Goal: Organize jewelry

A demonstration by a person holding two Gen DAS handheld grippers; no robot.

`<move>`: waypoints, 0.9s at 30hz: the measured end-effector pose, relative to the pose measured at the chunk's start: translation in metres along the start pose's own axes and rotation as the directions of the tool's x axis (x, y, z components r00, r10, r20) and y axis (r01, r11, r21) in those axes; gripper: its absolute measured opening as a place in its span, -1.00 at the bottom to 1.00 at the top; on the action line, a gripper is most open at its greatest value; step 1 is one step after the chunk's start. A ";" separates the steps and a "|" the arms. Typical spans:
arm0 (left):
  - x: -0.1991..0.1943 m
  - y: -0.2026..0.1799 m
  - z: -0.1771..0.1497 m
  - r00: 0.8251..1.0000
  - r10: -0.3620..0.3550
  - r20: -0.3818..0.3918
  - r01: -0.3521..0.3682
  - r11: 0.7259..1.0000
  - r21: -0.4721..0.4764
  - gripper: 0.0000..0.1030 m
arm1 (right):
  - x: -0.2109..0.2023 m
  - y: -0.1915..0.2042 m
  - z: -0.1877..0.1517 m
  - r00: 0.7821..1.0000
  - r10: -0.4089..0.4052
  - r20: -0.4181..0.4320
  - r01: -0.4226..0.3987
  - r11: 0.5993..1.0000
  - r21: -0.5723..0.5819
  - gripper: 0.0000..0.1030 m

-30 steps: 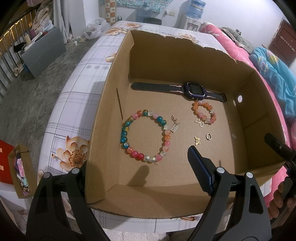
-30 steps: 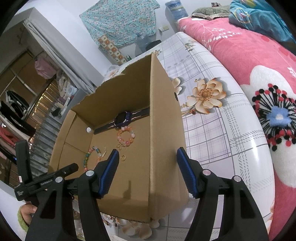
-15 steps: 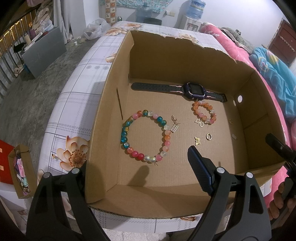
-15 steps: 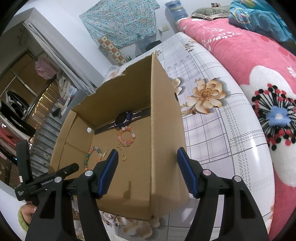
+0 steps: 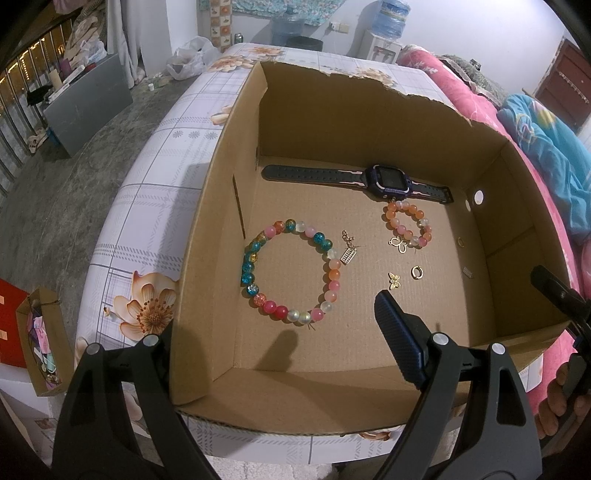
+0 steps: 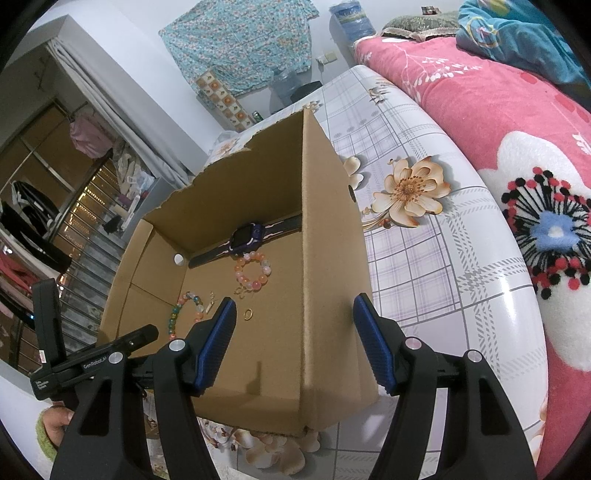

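Where box [image 5: 221, 206] opens: multicolour bead bracelet [image 5: 290, 271], round, flat.

A glossy white surface [image 6: 424, 266] printed with grey checks and peach flowers fills the middle of the room. Beside it lies a bed with a pink flowered blanket [image 6: 517, 122] and a blue quilt [image 5: 546, 147]. The floor [image 5: 55, 192] is grey concrete. White walls carry a teal patterned cloth [image 6: 240, 44]; water jugs [image 5: 393, 14] stand by the far wall, and a dark red door [image 5: 565, 85] stands at the far right.
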State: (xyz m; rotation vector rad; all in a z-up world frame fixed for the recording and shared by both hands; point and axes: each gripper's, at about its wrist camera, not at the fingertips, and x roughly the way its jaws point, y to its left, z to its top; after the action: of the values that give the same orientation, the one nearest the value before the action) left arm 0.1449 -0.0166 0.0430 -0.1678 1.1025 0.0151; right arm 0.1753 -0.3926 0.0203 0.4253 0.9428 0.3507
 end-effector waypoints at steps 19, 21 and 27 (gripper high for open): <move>-0.063 0.020 -0.016 0.974 -0.002 0.225 -0.012 0.998 0.059 0.67 | -0.058 0.033 -0.015 0.982 -0.115 0.152 0.123 0.991 -0.047 0.49; -0.074 0.021 -0.020 0.968 -0.014 0.252 -0.003 0.998 0.065 0.70 | -0.065 0.040 -0.018 0.978 -0.117 0.173 0.130 0.990 -0.063 0.53; -0.099 0.021 -0.030 0.949 -0.065 0.309 0.042 0.996 0.080 0.76 | -0.088 0.066 -0.023 0.965 -0.117 0.233 0.145 0.984 -0.104 0.72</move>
State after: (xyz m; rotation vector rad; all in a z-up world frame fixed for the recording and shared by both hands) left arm 0.0715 0.0066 0.1155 -0.1253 0.7816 -0.0456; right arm 0.1013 -0.3721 0.1024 0.2836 0.7187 0.2308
